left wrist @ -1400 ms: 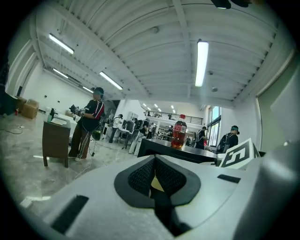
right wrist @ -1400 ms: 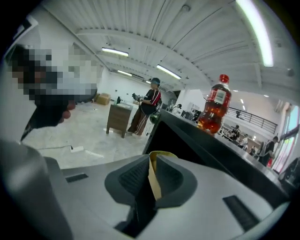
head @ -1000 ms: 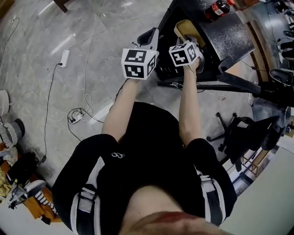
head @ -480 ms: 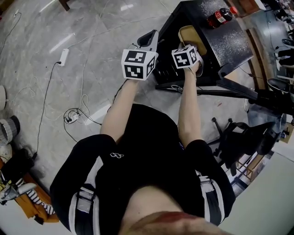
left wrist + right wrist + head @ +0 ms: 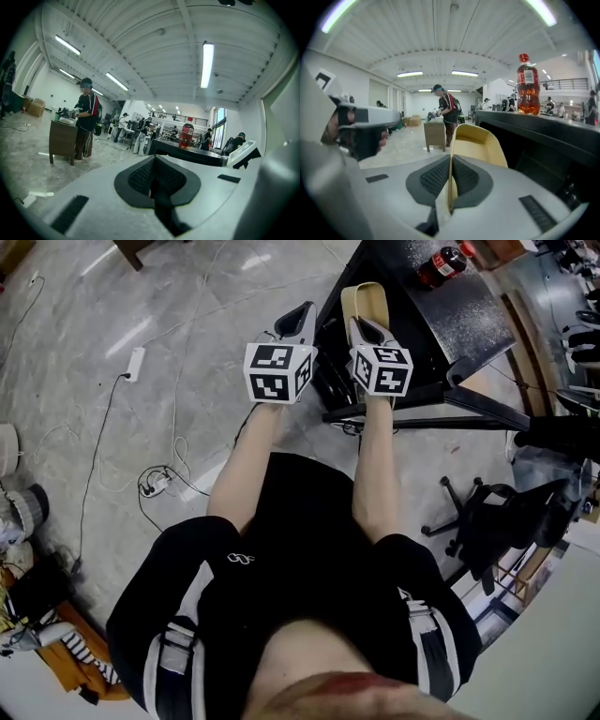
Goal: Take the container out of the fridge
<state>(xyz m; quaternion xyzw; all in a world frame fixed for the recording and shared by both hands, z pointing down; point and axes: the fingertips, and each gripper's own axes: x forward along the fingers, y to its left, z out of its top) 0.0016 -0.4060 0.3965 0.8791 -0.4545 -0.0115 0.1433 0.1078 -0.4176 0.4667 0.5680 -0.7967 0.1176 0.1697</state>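
Observation:
A pale yellow container (image 5: 367, 302) hangs just outside the open front of the black fridge (image 5: 455, 310). My right gripper (image 5: 364, 330) is shut on its near rim. In the right gripper view the container's thin wall (image 5: 476, 142) runs between the closed jaws of my right gripper (image 5: 450, 186), with the fridge's dark opening (image 5: 543, 150) to the right. My left gripper (image 5: 302, 315) floats beside it on the left, shut, holding nothing. In the left gripper view, my left gripper (image 5: 153, 182) shows its pads together. A cola bottle (image 5: 443, 262) stands on the fridge top.
A black stand with long legs (image 5: 450, 413) spreads in front of the fridge. An office chair (image 5: 492, 521) is at the right. A power strip (image 5: 132, 358) and cables (image 5: 155, 479) lie on the marble floor at left. People stand at a wooden desk (image 5: 63, 140) far off.
My right gripper has drawn the container leftward, out of the fridge opening. The left gripper has stayed almost still beside it.

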